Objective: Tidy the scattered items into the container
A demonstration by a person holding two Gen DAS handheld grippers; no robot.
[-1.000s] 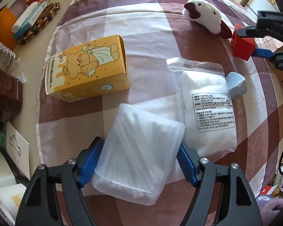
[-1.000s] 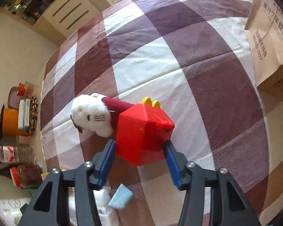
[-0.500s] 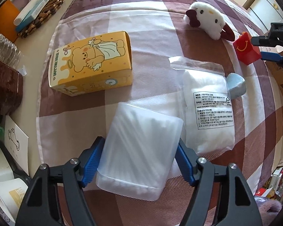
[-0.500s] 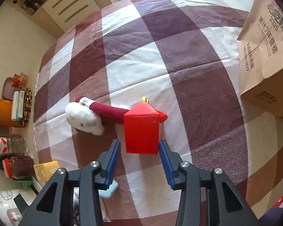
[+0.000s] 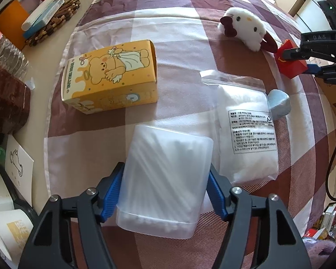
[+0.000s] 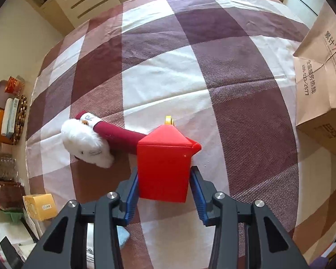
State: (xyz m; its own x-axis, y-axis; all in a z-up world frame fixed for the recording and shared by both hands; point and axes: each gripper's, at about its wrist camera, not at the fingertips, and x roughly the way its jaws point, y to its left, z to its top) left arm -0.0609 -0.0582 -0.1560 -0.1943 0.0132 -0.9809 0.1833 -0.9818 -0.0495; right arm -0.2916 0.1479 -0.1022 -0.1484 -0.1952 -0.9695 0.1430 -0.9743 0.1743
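We had both claws closing: left claw (image 5: 165, 192) clenched on the swab box (image 5: 165, 179), right claw (image 6: 164, 189) on the red box (image 6: 165, 170). We judged a firm, level hold best before lifting.

On the tablecloth (image 5: 181, 35), the swab box (image 5: 165, 179) lay nearest, the carton (image 5: 112, 76) behind it to the left, the zip bag (image 5: 244, 125) to its right, the plush toy (image 5: 246, 30) farthest back.

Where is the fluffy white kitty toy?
In the right wrist view the white kitty plush lies on the checked cloth, left of the red box between the right gripper's fingers.
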